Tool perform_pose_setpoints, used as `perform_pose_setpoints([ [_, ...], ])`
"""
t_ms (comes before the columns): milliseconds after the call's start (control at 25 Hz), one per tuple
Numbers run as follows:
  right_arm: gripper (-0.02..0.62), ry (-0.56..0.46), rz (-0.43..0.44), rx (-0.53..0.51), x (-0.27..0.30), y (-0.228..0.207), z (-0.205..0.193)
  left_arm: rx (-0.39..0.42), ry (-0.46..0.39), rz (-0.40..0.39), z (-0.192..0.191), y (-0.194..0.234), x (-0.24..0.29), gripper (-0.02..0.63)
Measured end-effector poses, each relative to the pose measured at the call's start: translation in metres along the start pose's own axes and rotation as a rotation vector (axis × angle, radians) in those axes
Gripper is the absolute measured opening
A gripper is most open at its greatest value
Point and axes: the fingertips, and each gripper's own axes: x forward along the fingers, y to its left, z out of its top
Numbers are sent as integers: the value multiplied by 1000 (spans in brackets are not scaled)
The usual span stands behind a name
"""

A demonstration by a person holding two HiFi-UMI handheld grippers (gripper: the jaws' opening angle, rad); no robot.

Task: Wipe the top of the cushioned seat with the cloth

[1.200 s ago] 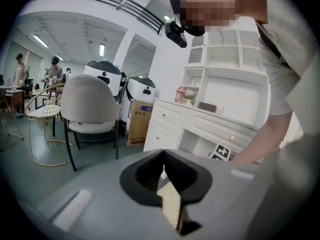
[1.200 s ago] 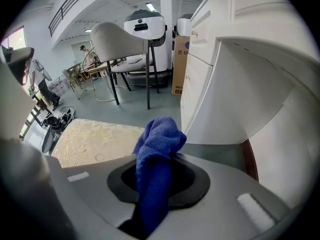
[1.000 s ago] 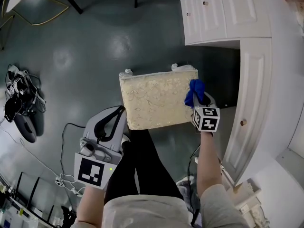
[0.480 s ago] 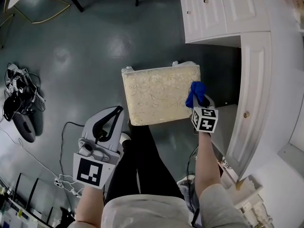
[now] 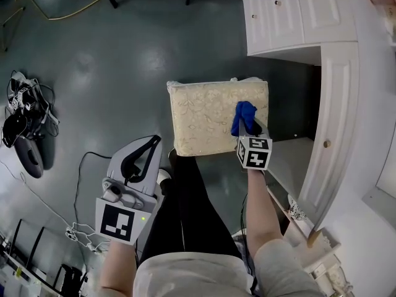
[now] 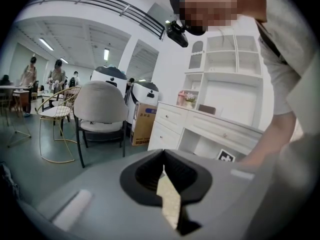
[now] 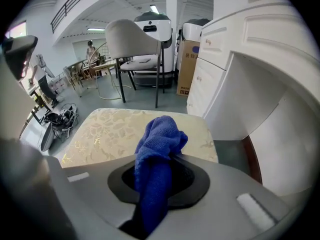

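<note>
Clamping the blue cloth (image 5: 242,115) firmly, the right tool (image 5: 248,127) rests it on the seat (image 5: 201,119), near the cushion's 3 o'clock edge. The left tool (image 5: 153,145) hangs off the seat at 7 o'clock, over the floor (image 5: 93,73), jaws closed on nothing

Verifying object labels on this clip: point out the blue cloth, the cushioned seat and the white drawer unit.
blue cloth (image 5: 243,113): head view, bunched free end.
cushioned seat (image 5: 201,119): head view, bare patterned top.
white drawer unit (image 5: 297,17): head view, a drawer front.
</note>
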Motion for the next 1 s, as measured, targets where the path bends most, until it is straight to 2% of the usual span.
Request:
perform_pose_setpoints([
  [320,69,-11,56,-72,2,68,10,-28,-24,67,-7,16,-38,0],
  [1000,69,-21,176,-193,3,183,22,-67,-57,185,-18,46,-96,0],
])
